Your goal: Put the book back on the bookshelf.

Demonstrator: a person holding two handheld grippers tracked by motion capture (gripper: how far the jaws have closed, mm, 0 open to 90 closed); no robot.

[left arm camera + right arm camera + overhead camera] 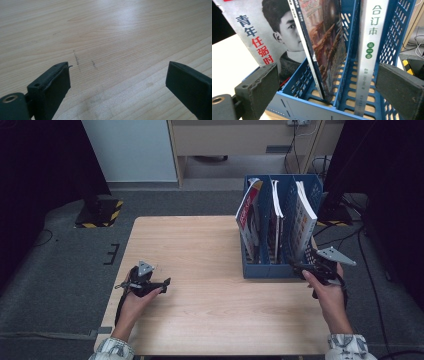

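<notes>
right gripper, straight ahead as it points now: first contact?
Most likely the low front wall of the blue file rack, which sits right before the open right gripper. If it clears that, the thin magazine in the middle slot comes next. Depth is hard to judge.

Left gripper [161, 283] low and level, right gripper [298, 266] raised slightly, both with jaws wide apart.

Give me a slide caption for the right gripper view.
Open right claw faces a blue file rack holding three upright magazines.
</notes>
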